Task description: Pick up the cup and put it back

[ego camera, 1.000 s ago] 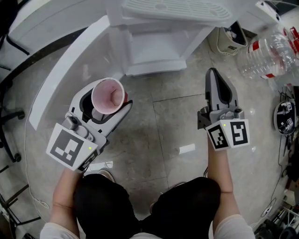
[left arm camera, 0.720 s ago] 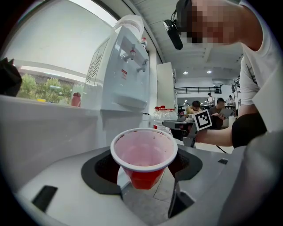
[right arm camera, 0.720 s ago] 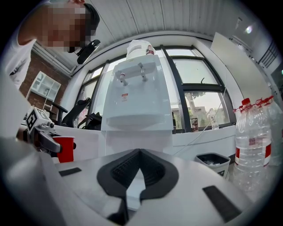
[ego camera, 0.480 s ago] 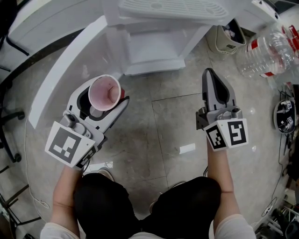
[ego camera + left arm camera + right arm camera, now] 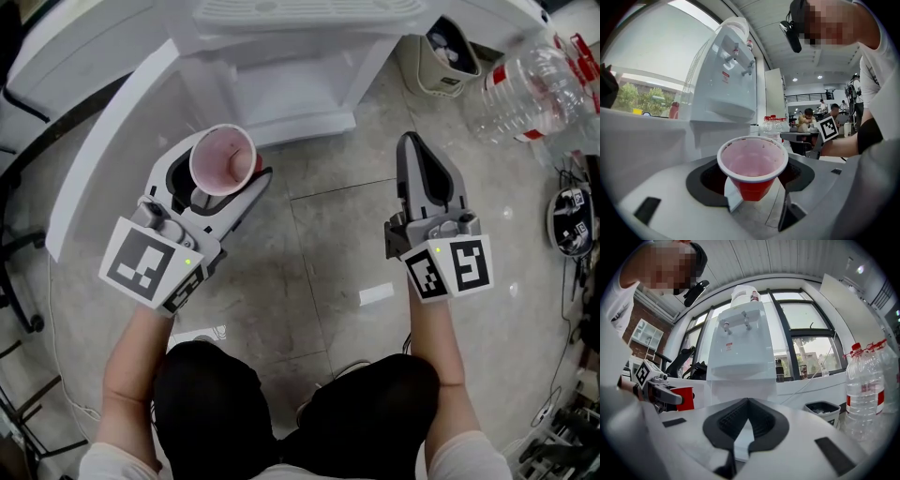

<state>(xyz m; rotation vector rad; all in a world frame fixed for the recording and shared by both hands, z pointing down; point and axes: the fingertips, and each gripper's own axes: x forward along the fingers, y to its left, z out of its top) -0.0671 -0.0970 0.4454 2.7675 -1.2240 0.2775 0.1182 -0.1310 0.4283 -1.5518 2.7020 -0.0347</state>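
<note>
Head view, looking steeply down: glossy grey tiled floor (image 5: 309, 272) with pale grout lines, and a white water dispenser (image 5: 281, 84) standing at top centre. Just in front of the dispenser's left corner, the left gripper (image 5: 223, 169), jaws pinching a red cup (image 5: 222, 157), upright, white-rimmed, pale pink inside, lifted clear of the floor. In front of the dispenser's right side, the right gripper (image 5: 411, 141), jaws pressed together on nothing. Small waste bin (image 5: 441, 61) just right of the dispenser, clear water bottles (image 5: 525, 89) farther right. Curved white ledge (image 5: 103, 159) sweeping away to the dispenser's left.

Left gripper view: cup clamped by its red wall between the dark pads (image 5: 705, 180), with the dispenser rising just beyond and to the left, taps (image 5: 738, 63) above a drip shelf (image 5: 724, 110). Bright window (image 5: 642, 70) with trees left of the dispenser; to its right, a long hall with ceiling lights and seated people (image 5: 805, 119) far off.

Right gripper view: jaws closed tip to tip, empty, aimed at the dispenser's base. Tall dark-framed windows (image 5: 806, 333) behind the dispenser; bin and bottles to its right; left gripper with the cup to its left.
</note>
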